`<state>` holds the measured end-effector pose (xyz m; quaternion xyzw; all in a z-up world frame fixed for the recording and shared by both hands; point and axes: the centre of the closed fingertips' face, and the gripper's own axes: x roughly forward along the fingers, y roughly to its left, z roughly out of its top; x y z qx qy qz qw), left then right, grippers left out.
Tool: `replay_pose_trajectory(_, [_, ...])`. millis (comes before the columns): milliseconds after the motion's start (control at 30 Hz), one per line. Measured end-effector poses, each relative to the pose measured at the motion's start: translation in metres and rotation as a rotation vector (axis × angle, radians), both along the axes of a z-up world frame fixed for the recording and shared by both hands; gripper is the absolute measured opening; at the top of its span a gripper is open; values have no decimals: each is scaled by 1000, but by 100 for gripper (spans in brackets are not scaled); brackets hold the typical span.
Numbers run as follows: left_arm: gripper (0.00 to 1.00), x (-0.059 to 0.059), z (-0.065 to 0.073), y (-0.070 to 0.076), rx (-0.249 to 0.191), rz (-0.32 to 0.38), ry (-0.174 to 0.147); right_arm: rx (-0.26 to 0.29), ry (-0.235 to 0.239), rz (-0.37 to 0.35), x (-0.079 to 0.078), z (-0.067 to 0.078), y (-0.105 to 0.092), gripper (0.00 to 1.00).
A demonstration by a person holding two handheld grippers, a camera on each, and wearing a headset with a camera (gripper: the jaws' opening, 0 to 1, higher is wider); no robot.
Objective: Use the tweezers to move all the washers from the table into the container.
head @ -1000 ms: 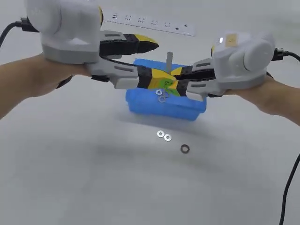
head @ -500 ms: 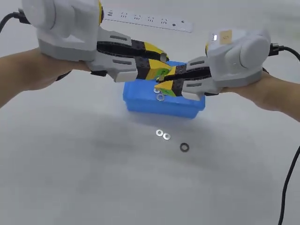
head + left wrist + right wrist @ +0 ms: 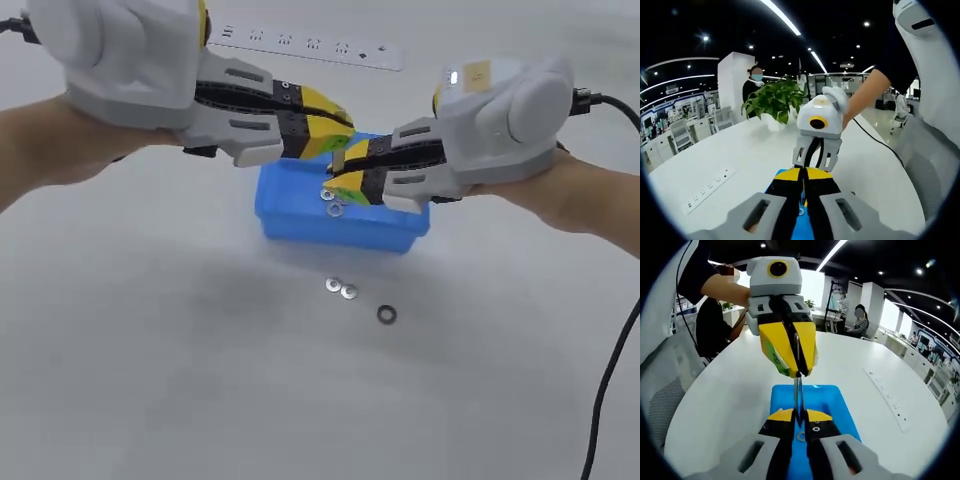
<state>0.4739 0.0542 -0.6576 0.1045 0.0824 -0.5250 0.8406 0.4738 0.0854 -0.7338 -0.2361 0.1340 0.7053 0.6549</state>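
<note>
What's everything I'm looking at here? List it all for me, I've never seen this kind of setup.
table: one, white, under everything
container: one, blue, mid-table
loose washers: three, two silver and one dark, before the container
stored washers: at least two, silver, inside the container
tweezers: one, metal, above the container
power strip: one, white, behind the container
cable: one, black, right edge
plant: one, green, far end
bystanders: several, background
left claw: yellow-tipped, shut on tweezers
right claw: yellow-tipped, shut on tweezers
</note>
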Motion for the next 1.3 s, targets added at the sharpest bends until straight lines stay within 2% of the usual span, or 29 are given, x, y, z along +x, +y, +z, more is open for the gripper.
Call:
replay_pose_trajectory(133, [5,1,2,-1,2,3,-3,-10,-31,-2,-1,2,-1,10])
replay_pose_trajectory(233, [5,2,4,-1,2,11,-7,-18,-29,-14,-1,3,-1,11])
replay_pose_trajectory(333, [5,5,6,-1,1,17,-9,-27,-52,-24,0,5,-1,14])
replay_pose_trajectory(400, [5,7,10,-2,4,18,-17,-30,-30,-31,-1,6,-1,19])
replay_pose_trajectory(533, [5,10,10,-1,42,22,-41,-60,-29,-36,-3,3,-3,26])
replay_pose_trajectory(733, [5,11,18,3,49,37,-53,-59,16,-74,-4,7,-9,36])
replay_pose_trajectory(800, [5,7,19,4,49,17,-46,-62,43,-90,-5,7,-14,42])
replay_pose_trajectory(833, [5,3,21,3,48,-5,-58,-62,60,-90,-7,7,-16,45])
replay_pose_trajectory(900, [5,-3,24,1,44,-5,-48,-66,83,-87,-11,8,-20,48])
replay_pose_trajectory(1100, [5,-25,24,-6,81,-50,-70,-42,111,-102,-22,19,-35,58])
replay_pose_trajectory(1233, [5,-46,22,-15,105,-69,-80,-42,121,-114,-29,20,-46,63])
replay_pose_trajectory(1300, [5,-52,21,-16,114,-74,-90,-44,121,-119,-34,20,-51,64])
